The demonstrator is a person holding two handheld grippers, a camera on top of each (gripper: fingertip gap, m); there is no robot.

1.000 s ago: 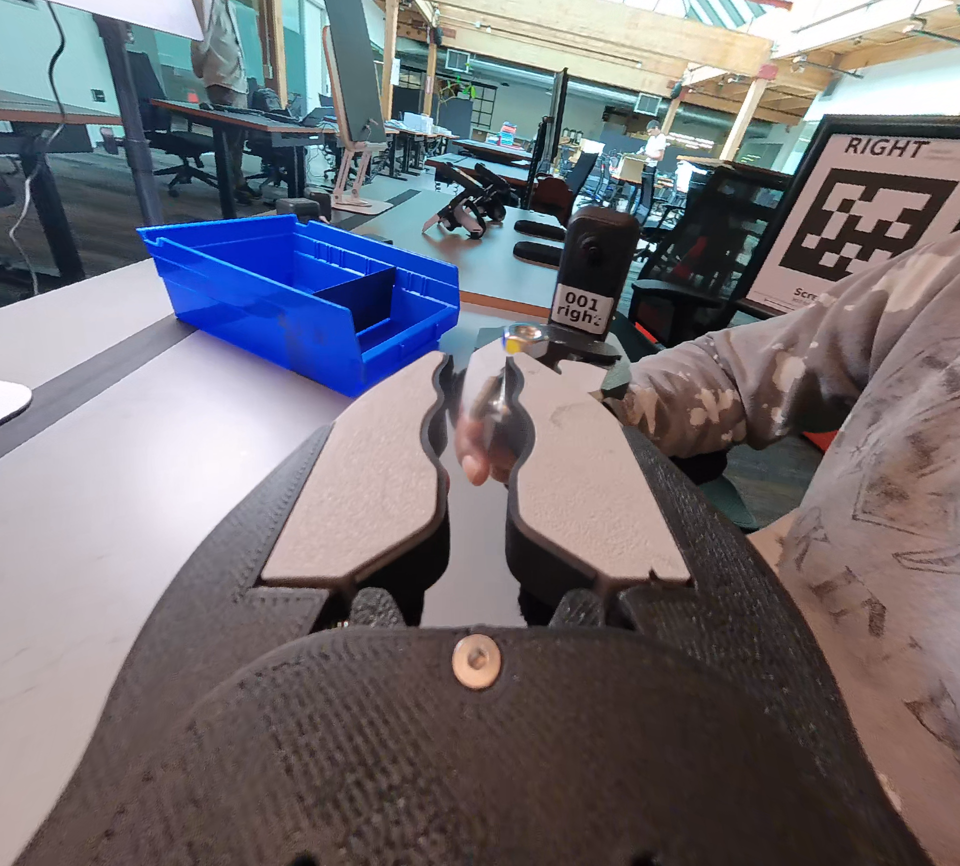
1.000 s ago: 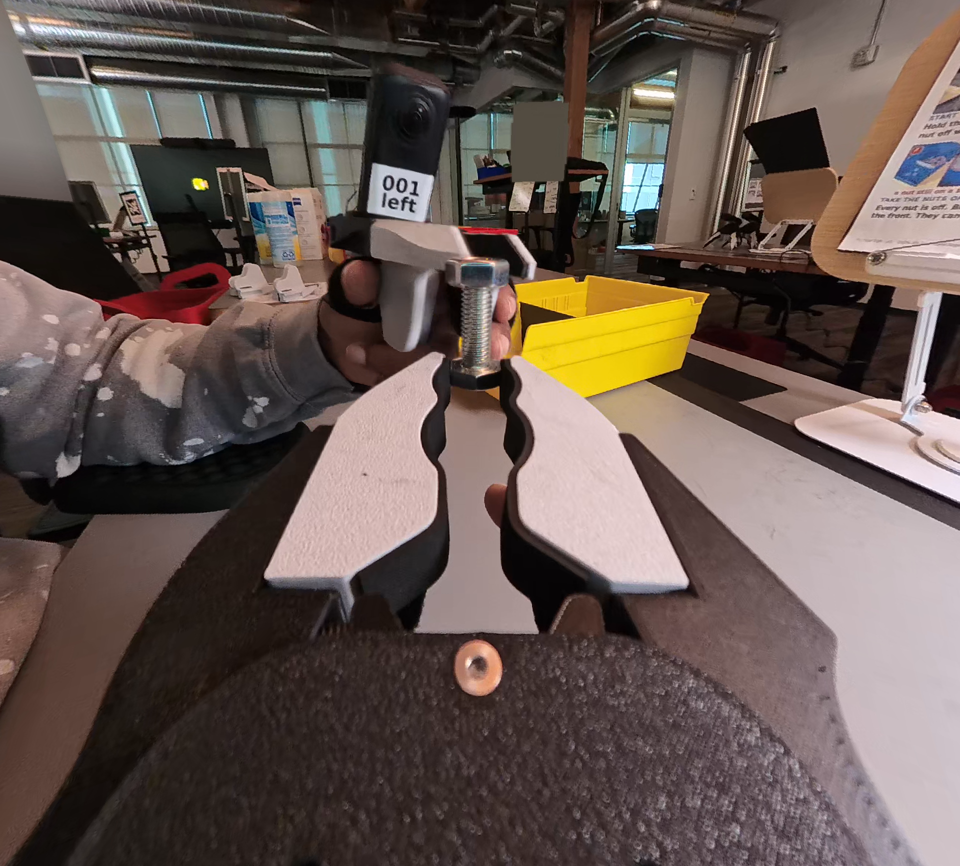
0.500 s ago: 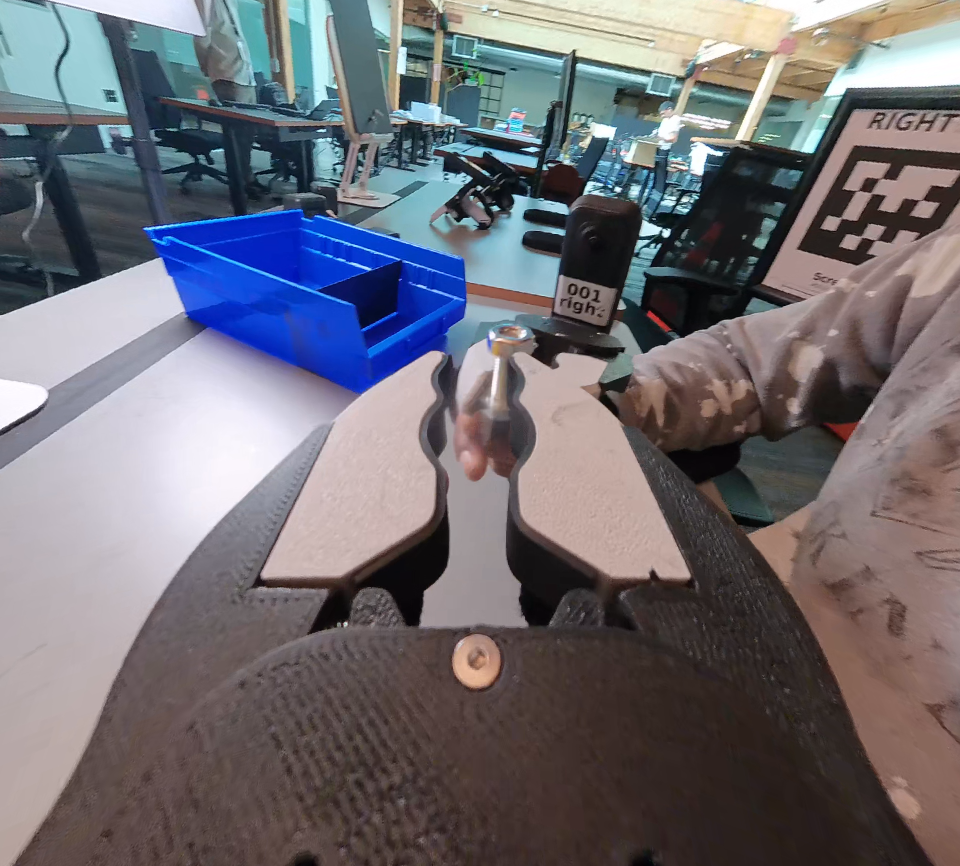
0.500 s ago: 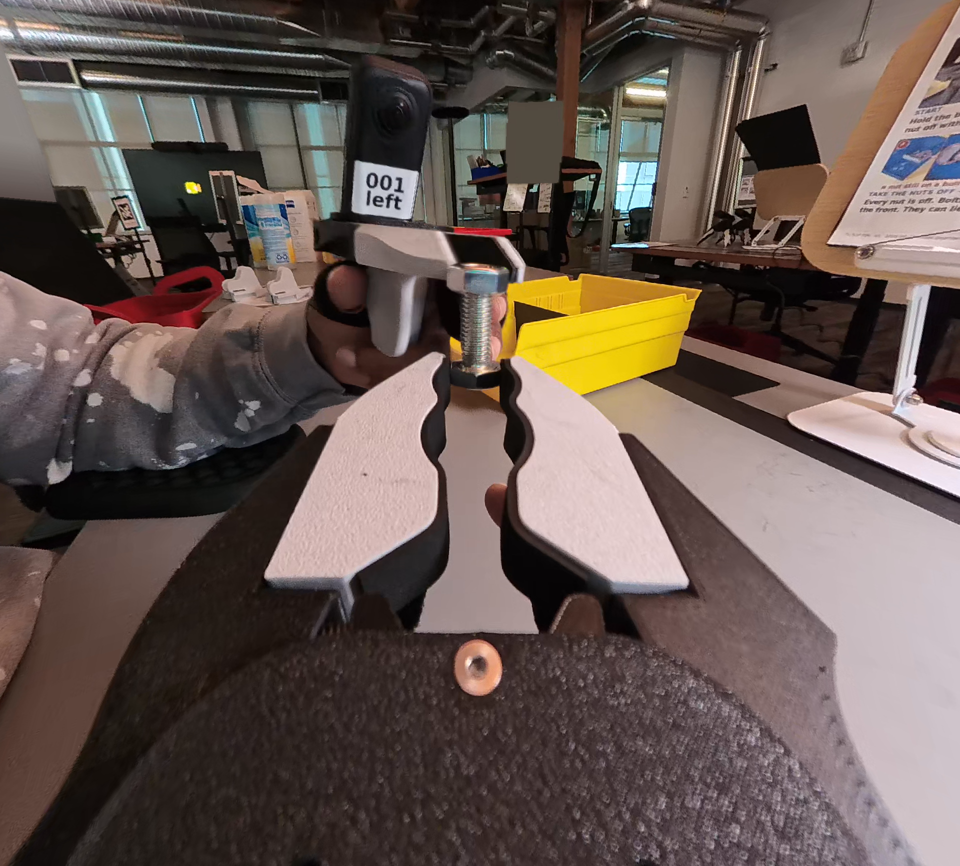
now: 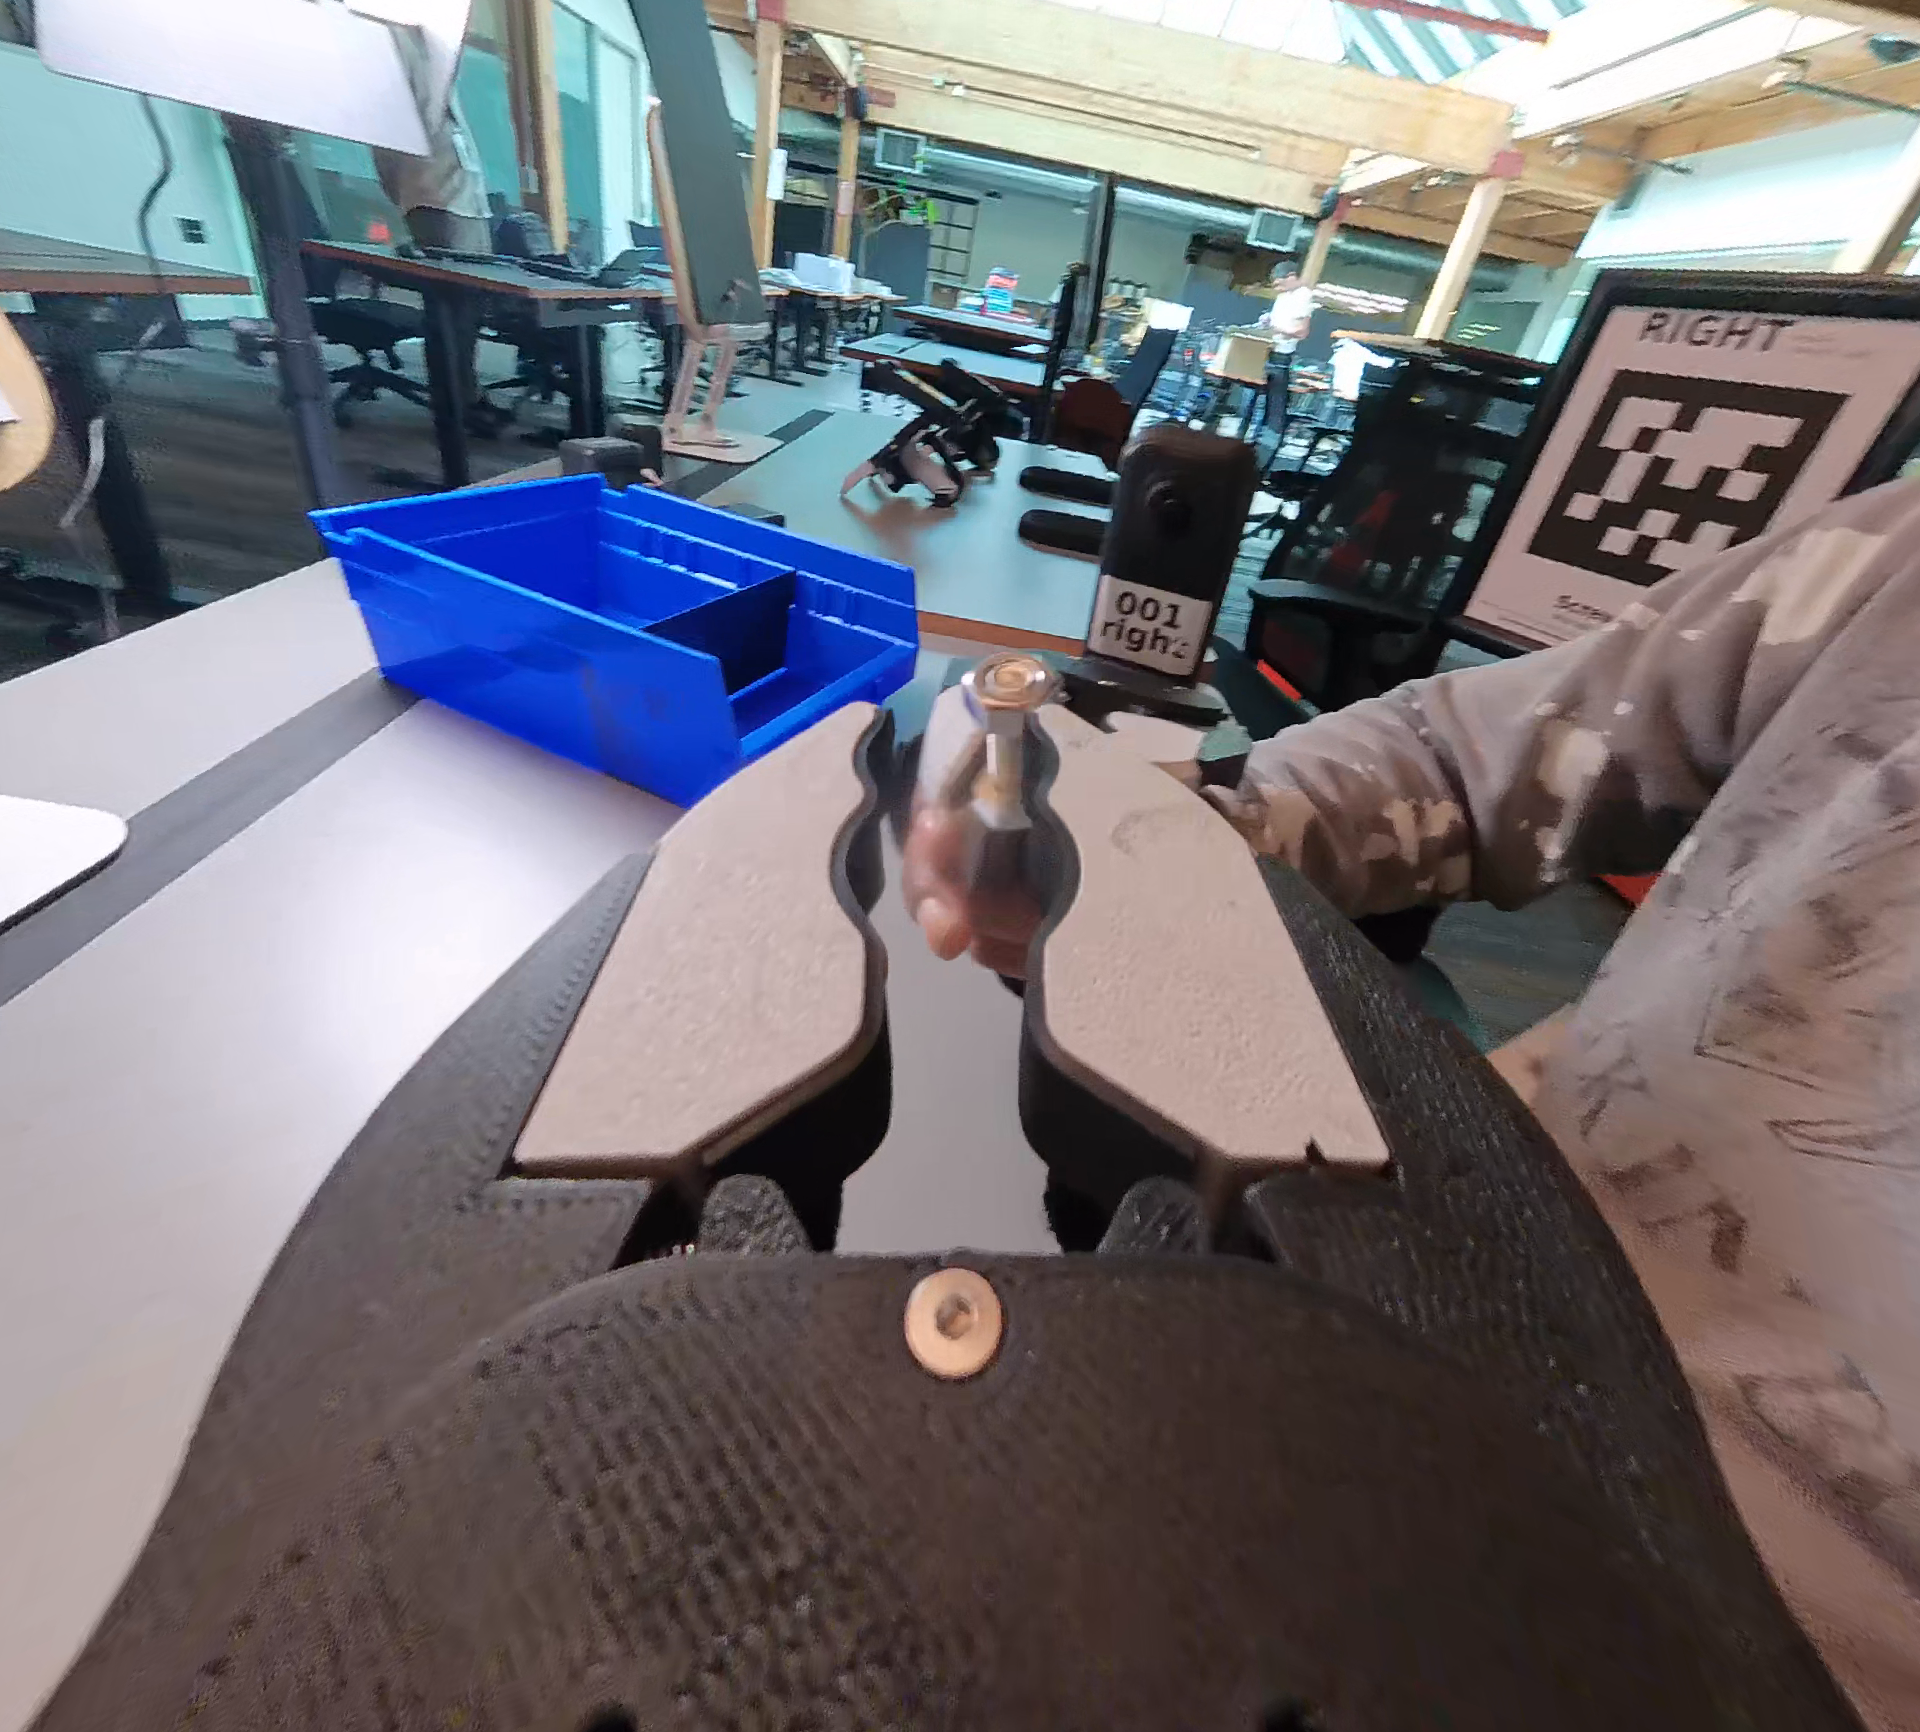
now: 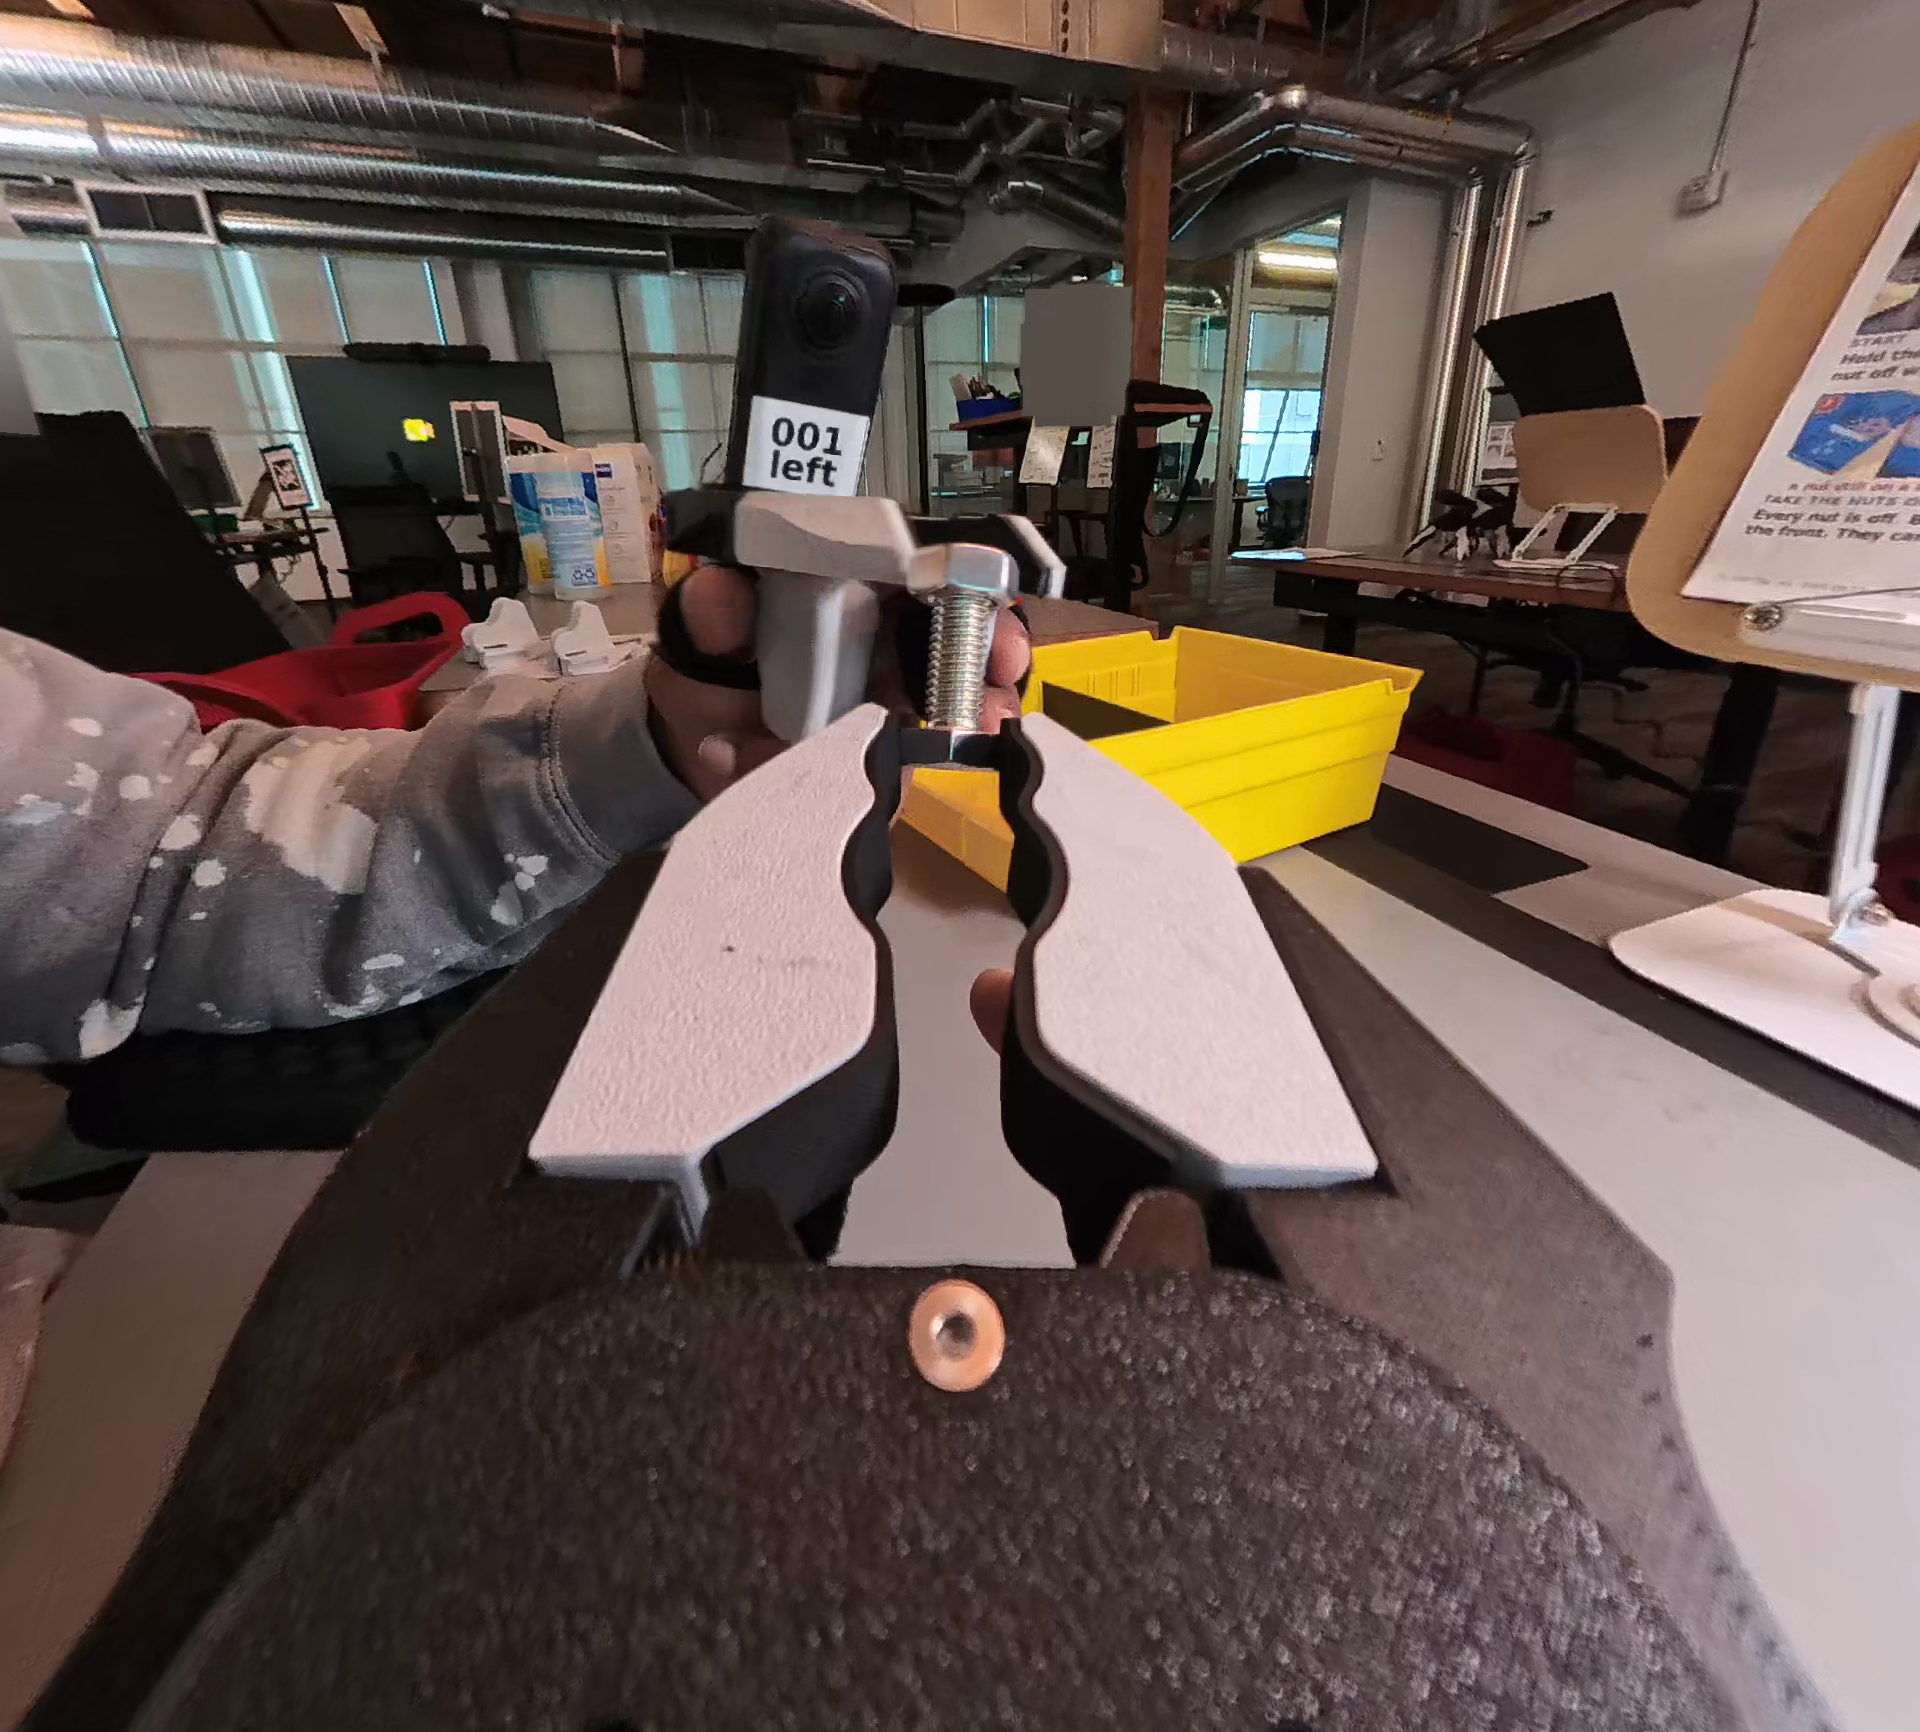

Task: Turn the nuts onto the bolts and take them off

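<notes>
- The grey bench [image 6: 1621, 1194] carries everything, with a dark strip running across its top.
- A yellow bin [image 6: 1226, 726] sits on the bench beyond the right gripper, its dark divider inside; in the left wrist view a blue bin [image 5: 582, 643] stands toward the far left part of the bench, also with a dark divider.
- A white stand base [image 6: 1756, 976] rests near the bench's right edge and holds up a wooden board with a printed sheet.
- The left gripper [image 5: 956, 747] is held above the bench by a hand in a mottled grey sleeve [image 6: 312, 841]. Its fingers are clamped on the head end of the bolt [image 6: 958, 643].
- The right gripper [image 6: 951, 742] faces it. Its fingertips are closed on the dark nut [image 6: 951, 747] at the lower end of the threads.
- The bolt stands nearly upright between the two grippers, hex head on top, in the air above the bench and in front of the yellow bin.
- In the left wrist view the bolt [image 5: 992, 747] is blurred, and the nut cannot be made out there.
</notes>
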